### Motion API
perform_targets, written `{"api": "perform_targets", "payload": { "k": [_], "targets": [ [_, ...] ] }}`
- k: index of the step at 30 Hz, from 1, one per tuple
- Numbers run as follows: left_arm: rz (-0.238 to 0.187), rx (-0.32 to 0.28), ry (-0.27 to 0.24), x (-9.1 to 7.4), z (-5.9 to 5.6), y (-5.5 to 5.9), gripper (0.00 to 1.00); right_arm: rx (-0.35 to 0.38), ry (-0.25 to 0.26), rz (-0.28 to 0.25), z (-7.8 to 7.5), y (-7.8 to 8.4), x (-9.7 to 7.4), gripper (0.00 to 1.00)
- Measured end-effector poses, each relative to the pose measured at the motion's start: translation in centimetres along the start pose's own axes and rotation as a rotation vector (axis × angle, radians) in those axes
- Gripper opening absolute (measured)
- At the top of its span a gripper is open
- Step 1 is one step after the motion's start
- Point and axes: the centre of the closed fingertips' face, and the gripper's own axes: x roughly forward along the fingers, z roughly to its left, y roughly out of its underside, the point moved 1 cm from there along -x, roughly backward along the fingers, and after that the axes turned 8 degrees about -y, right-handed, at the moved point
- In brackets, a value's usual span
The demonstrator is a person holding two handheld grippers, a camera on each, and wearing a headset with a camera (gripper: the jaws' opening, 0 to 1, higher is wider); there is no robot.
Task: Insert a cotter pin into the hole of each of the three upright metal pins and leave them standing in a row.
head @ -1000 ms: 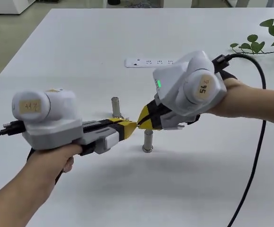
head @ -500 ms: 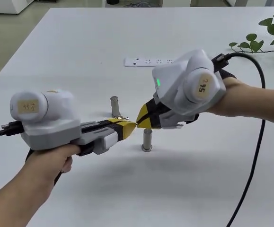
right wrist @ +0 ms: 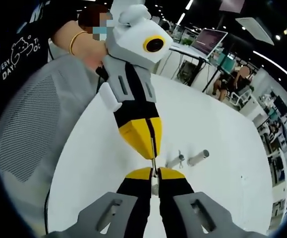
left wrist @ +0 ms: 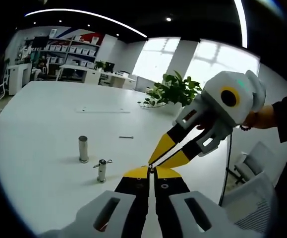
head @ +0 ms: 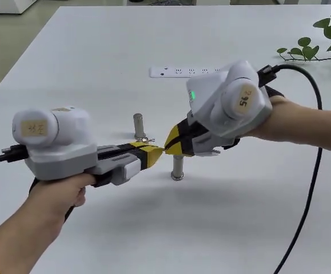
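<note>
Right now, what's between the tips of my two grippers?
A thin cotter pin spans the short gap from the left gripper to the right gripper, both apparently shut on it; the right gripper view shows it.

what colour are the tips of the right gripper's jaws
Yellow, with black further back, on the right gripper; it shows best in the left gripper view.

The left gripper (head: 157,151) and the right gripper (head: 168,147) meet tip to tip over the white table (head: 96,51), each with its yellow jaws closed. One upright metal pin (head: 138,124) stands behind the tips and another pin (head: 178,167) just in front. A power strip (head: 179,72) lies farther back, with plant leaves (head: 316,45) at the right edge.
</note>
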Motion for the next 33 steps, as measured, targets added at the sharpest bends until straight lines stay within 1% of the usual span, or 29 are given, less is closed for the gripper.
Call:
{"api": "perform_targets", "payload": {
  "k": [3, 5, 6, 8, 9, 11, 12, 14, 15, 16, 19, 21, 24, 26, 29, 31, 32, 33],
  "targets": [
    [0.005, 0.035, -0.011, -0.1, 0.4, 0.2, 0.0, 0.104, -0.004, -0.051, 0.0, 0.3, -0.1, 0.0],
    [0.006, 0.054, -0.013, -0.3, 0.6, 0.4, 0.0, 0.152, -0.005, -0.077, -0.2, 0.4, -0.3, 0.01],
    [0.006, 0.069, -0.011, -0.3, 0.6, 0.5, 0.0, 0.2, -0.017, -0.103, -0.1, 0.4, -0.4, 0.02],
    [0.007, 0.088, -0.008, -0.4, 0.7, 0.8, 0.0, 0.267, -0.032, -0.13, -0.1, 0.7, -0.4, 0.03],
    [0.01, 0.104, -0.005, -0.5, 0.7, 1.0, 0.0, 0.303, -0.039, -0.152, -0.1, 0.8, -0.5, 0.05],
    [0.009, 0.131, 0.004, -0.6, 0.6, 1.3, 0.0, 0.354, -0.054, -0.177, 0.0, 0.8, -0.5, 0.07],
    [0.005, 0.145, 0.003, -0.6, 0.6, 1.3, 0.0, 0.392, -0.069, -0.197, 0.2, 0.9, -0.6, 0.07],
    [0.002, 0.164, 0.011, -0.6, 0.5, 1.5, 0.0, 0.432, -0.083, -0.222, 0.3, 0.9, -0.7, 0.08],
    [-0.004, 0.18, 0.014, -0.7, 0.5, 1.6, 0.0, 0.443, -0.098, -0.231, 0.5, 1.1, -0.8, 0.09],
    [-0.006, 0.184, 0.016, -0.7, 0.5, 1.6, 0.0, 0.479, -0.116, -0.249, 0.7, 1.1, -0.8, 0.09],
    [-0.015, 0.182, 0.033, -0.7, 0.4, 1.7, 0.0, 0.534, -0.15, -0.281, 1.2, 1.1, -0.9, 0.1],
    [-0.016, 0.186, 0.037, -0.7, 0.3, 1.7, 0.0, 0.55, -0.154, -0.287, 1.3, 1.4, -0.9, 0.1],
    [-0.013, 0.199, 0.048, -0.7, 0.2, 1.9, 0.0, 0.574, -0.175, -0.301, 1.7, 1.5, -0.8, 0.1],
    [-0.015, 0.207, 0.068, -0.6, -0.2, 2.0, 0.0, 0.592, -0.2, -0.306, 2.3, 1.6, -0.6, 0.11],
    [-0.017, 0.226, 0.095, -0.7, -0.8, 2.0, 0.0, 0.601, -0.224, -0.316, 2.9, 1.7, -0.5, 0.11],
    [-0.021, 0.232, 0.122, -0.7, -1.3, 2.1, 0.0, 0.612, -0.243, -0.33, 3.2, 1.8, -0.4, 0.12],
    [-0.024, 0.236, 0.133, -0.7, -1.5, 2.1, 0.0, 0.621, -0.26, -0.339, 3.5, 1.6, -0.4, 0.12],
    [-0.026, 0.237, 0.145, -0.8, -1.7, 2.1, 0.0, 0.625, -0.265, -0.343, 3.6, 1.6, -0.4, 0.12]
  ]
}}
